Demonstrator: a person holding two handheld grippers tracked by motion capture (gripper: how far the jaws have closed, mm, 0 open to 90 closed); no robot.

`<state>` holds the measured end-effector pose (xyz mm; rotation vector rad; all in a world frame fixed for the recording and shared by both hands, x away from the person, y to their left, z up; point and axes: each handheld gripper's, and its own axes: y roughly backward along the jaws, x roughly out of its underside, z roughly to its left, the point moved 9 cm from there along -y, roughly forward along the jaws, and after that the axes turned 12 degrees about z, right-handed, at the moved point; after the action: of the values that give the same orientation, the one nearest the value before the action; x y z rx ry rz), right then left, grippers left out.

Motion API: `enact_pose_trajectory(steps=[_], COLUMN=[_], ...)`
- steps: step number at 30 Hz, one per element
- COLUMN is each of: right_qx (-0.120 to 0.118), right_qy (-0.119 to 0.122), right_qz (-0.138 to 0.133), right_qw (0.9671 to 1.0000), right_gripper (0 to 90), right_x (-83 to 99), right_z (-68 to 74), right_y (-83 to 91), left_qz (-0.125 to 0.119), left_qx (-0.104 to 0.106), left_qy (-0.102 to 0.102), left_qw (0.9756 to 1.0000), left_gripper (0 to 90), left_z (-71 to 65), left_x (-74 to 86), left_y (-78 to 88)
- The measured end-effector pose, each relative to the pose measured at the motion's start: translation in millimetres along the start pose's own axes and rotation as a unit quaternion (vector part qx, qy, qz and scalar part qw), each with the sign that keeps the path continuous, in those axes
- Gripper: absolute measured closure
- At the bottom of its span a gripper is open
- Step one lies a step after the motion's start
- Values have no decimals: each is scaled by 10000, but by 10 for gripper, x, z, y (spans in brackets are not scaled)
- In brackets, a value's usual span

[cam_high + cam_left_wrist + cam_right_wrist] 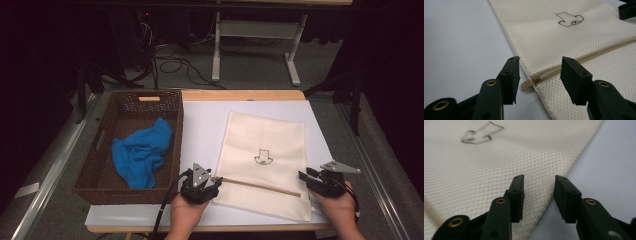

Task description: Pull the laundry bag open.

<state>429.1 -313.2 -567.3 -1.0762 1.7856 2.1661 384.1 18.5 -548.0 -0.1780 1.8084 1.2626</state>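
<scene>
Mesh bag (265, 160) flat on white sheet (205, 125), released left gripper (539, 75) and right gripper (539, 195) at opposite edges

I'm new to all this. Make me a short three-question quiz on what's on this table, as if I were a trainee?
1. True or false: the blue cloth lies in the basket.
2. The zip pull sits between the jaws of which tool: A left, B right?
3. Fill in: the right tool's jaws straddle the mesh bag's ____.

Key: 1 true; 2 A; 3 edge.
</scene>
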Motion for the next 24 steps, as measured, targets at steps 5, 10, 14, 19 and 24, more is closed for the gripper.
enact_pose_trajectory(steps=[5,10,14,19,24], right_qx=[193,282,170,-18,-137], right_qy=[-6,91,143,240,249], right_qz=[190,102,-363,-750,-931], right_qw=[9996,9995,9991,9969,9953], right_gripper=[880,868,773,517,430], right_x=[-87,-131,-162,-109,-100], right_z=[-65,-81,-47,46,110], right_y=[-96,-88,96,298,374], left_qz=[-146,-403,-657,-741,-747], left_qx=[-89,-166,-243,-380,-529], left_qy=[-88,-148,-137,-176,-161], left_qw=[9998,9989,9975,9964,9957], left_gripper=[483,458,424,342,300], left_z=[-8,-40,-59,-6,78], left_x=[-78,-218,-344,-414,-410], left_y=[110,274,454,681,817])
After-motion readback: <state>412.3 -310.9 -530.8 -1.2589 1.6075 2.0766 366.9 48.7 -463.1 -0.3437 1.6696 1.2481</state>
